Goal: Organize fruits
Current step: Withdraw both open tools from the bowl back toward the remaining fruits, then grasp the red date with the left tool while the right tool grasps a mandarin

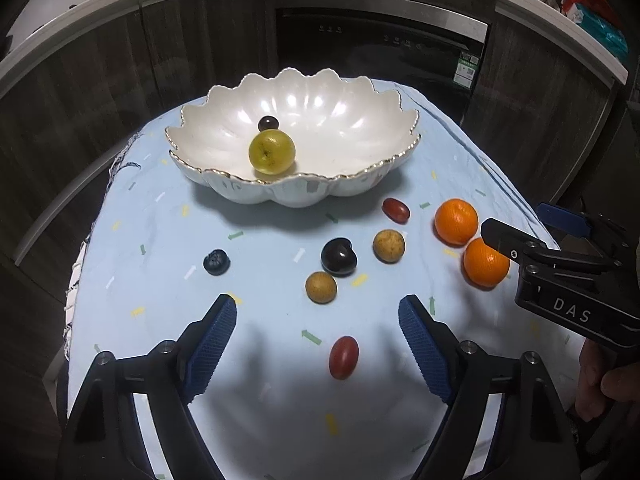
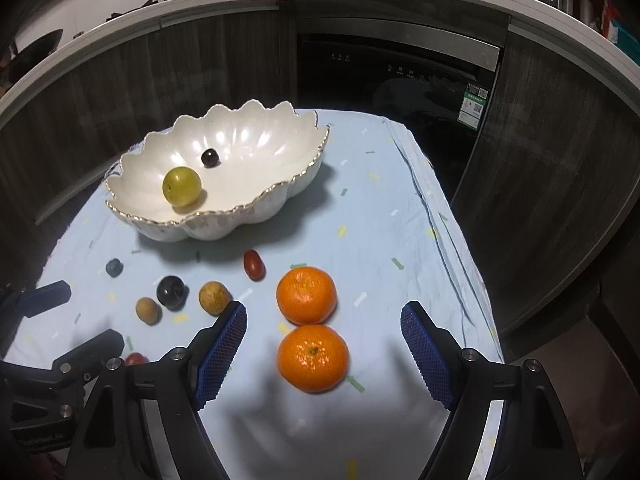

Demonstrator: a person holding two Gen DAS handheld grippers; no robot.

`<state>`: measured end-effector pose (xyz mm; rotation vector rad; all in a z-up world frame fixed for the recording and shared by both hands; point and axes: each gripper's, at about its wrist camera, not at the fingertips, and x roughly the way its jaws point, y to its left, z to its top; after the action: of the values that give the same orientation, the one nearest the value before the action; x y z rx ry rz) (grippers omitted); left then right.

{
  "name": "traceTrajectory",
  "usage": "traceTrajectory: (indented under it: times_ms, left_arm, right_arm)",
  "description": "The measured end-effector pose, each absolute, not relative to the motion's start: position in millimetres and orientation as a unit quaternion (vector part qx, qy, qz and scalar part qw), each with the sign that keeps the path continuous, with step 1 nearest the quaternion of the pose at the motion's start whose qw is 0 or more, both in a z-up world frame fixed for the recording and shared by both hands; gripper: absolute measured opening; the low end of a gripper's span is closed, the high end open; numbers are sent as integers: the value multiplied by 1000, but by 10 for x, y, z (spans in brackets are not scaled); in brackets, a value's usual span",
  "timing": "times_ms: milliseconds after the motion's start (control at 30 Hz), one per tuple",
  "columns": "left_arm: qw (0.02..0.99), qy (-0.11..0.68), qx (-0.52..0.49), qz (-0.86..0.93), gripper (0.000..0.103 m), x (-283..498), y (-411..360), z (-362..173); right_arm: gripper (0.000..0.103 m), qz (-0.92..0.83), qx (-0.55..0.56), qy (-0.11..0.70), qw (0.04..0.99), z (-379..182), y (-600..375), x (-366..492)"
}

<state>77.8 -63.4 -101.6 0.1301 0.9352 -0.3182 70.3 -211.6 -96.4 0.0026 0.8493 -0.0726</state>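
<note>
White scalloped bowl point(image 1: 340, 184) at far side of desk point(image 2: 380, 208) serves as collection point; green fruit point(image 1: 272, 151) and one dark berry point(image 1: 268, 123) already in it. Other fruits loose on the cloth. Left tongs point(image 1: 318, 324) spread over red grape tomato point(image 1: 343, 357), touching nothing. Right tongs point(image 2: 324, 330) spread around near tangerine point(image 2: 313, 358), not gripping

The right gripper point(image 2: 322, 346) is hovering with jaws wide apart over the near orange point(image 2: 313, 358), pads clear of it. A 2nd orange point(image 2: 306, 295) is touching it behind. The bowl point(image 2: 256, 208) is holding 1 green fruit point(image 2: 181, 186) and 1 dark fruit point(image 2: 209, 157). Small fruits are lying on the cloth point(image 2: 380, 208) at left.
</note>
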Motion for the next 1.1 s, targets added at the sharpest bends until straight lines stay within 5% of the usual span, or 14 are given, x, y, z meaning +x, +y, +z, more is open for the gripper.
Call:
traceTrajectory:
  times_ms: [367, 967, 1100]
  left_arm:
    - [866, 460, 67, -182, 55, 705, -708, -1173]
    - [861, 470, 83, -174, 49, 682, -738, -1336]
    - [857, 478, 84, -174, 39, 696, -744, -1383]
  right_arm:
    - [81, -36, -8, 409, 912, -1089, -2105, 655]
    - [80, -27, 6, 409, 912, -1246, -2128, 650]
    - [80, -25, 9, 409, 912, -1254, -2138, 662]
